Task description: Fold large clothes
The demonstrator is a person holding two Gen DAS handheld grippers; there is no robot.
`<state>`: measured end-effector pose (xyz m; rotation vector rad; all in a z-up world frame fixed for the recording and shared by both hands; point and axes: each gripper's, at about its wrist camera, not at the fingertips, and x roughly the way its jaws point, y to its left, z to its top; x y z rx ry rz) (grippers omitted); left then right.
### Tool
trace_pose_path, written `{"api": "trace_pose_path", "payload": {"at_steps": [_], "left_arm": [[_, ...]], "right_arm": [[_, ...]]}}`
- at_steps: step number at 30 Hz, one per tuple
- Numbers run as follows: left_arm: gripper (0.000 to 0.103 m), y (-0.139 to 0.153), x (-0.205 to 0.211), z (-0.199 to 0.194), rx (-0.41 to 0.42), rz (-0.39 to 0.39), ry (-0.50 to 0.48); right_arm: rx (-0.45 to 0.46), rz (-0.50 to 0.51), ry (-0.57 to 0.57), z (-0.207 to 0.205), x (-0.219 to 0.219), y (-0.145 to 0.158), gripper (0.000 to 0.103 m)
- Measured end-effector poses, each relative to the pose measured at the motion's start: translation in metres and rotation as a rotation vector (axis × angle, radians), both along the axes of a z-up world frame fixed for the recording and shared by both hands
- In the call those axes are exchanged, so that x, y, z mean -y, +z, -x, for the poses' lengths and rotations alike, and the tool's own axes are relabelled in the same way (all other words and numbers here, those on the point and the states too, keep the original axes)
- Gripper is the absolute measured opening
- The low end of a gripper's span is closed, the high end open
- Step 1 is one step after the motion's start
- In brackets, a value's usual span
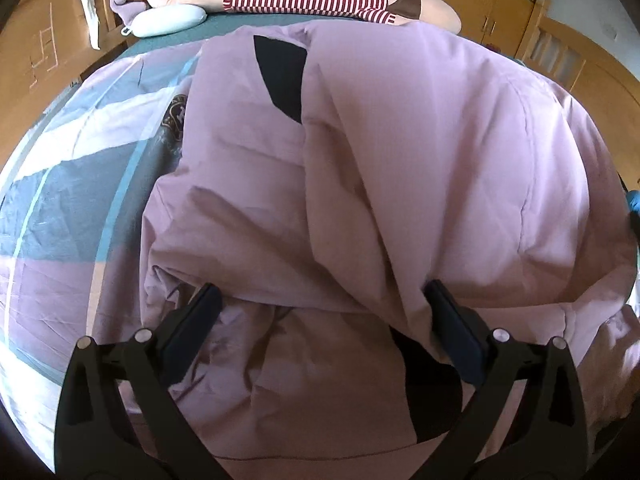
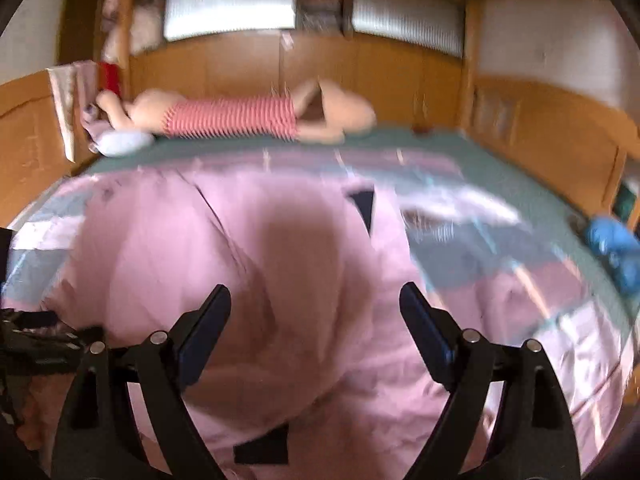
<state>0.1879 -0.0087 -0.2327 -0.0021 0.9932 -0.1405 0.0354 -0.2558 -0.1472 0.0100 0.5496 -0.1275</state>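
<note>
We see a pink jacket point(image 1: 400, 168) lying spread across the middle of a bed point(image 1: 60, 208), over a grey, white and pink patterned cover point(image 1: 100, 168). The jacket carries a dark panel point(image 1: 282, 76) near its far end; the same panel point(image 2: 362, 204) appears in the right wrist view, which is blurred.

Left tool point(image 1: 320, 300): the jaws stand wide apart. The tool is low over the near end of the jacket, with a raised fold of fabric between the fingers point(image 1: 456, 332). The right-hand finger lies against the fold; we cannot tell whether it presses on it. Nothing is clamped.

Right tool point(image 2: 316, 308): the jaws stand wide apart over the jacket point(image 2: 240, 248), with only loose cloth below them. Nothing is held.

At the far edge of the bed we see a plush toy point(image 1: 304, 0) in a red-and-white striped shirt lying on its side, with a pale blue cushion point(image 1: 168, 20) just beside it. A blue object point(image 2: 612, 244) lies at the right edge of the bed. Wooden cabinets point(image 2: 360, 68) line the far wall.
</note>
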Motion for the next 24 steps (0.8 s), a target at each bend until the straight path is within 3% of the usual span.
{"api": "trace_pose_path", "payload": {"at_steps": [3, 9, 13, 18, 22, 24], "left_arm": [[0.101, -0.002, 0.008, 0.001, 0.022, -0.035, -0.004], [0.101, -0.004, 0.011, -0.002, 0.019, -0.043, -0.008], [0.101, -0.006, 0.013, -0.004, 0.019, -0.052, -0.012], [0.101, -0.007, 0.012, -0.005, 0.023, -0.050, -0.012], [0.101, -0.008, 0.014, -0.003, 0.027, -0.056, -0.010], [0.101, -0.008, 0.014, -0.003, 0.030, -0.056, -0.010]], "right_arm": [[-0.067, 0.054, 0.069, -0.010, -0.015, -0.012, 0.087], [-0.327, 0.075, 0.098, -0.040, -0.027, -0.066, 0.087], [-0.368, 0.011, 0.093, -0.045, -0.017, -0.074, 0.090], [-0.346, 0.047, 0.090, -0.038, -0.020, -0.070, 0.090], [-0.121, 0.110, 0.087, -0.016, -0.026, -0.039, 0.090], [-0.073, 0.135, 0.111, -0.012, -0.033, -0.034, 0.090]]}}
